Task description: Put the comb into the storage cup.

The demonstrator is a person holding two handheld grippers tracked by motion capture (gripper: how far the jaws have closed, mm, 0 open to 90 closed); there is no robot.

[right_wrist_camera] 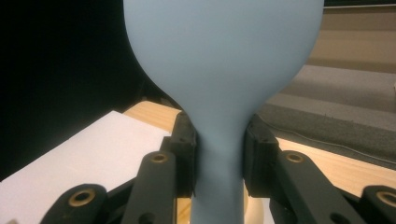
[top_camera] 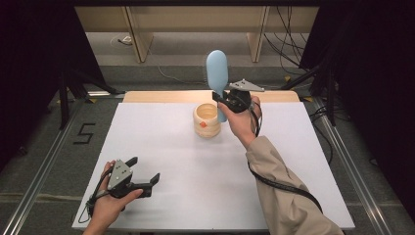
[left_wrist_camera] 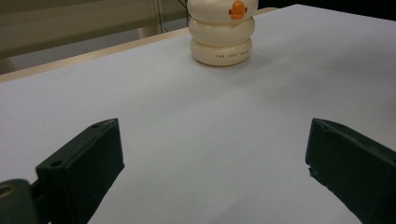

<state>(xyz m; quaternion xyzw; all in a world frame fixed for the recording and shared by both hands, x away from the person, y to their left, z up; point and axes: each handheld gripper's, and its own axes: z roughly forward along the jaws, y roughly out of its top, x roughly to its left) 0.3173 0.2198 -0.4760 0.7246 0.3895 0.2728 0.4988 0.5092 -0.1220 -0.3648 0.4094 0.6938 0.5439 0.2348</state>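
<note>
A light blue spatula [top_camera: 217, 73] stands upright, its broad blade on top. My right gripper [top_camera: 226, 100] is shut on the spatula's narrow handle [right_wrist_camera: 219, 154], with both pads pressed against it. Just left of that gripper sits a cream ribbed holder [top_camera: 206, 120] with an orange duck-bill mark [left_wrist_camera: 238, 8]; the spatula's lower end hangs beside its right rim. My left gripper [top_camera: 145, 171] rests on the white table near the front left, its jaws wide open with nothing between them [left_wrist_camera: 215, 163].
The white tabletop [top_camera: 171, 161] lies between the two grippers. A wooden strip [top_camera: 161, 96] runs along the table's far edge. Beyond it stand wooden furniture legs and loose cables on the floor.
</note>
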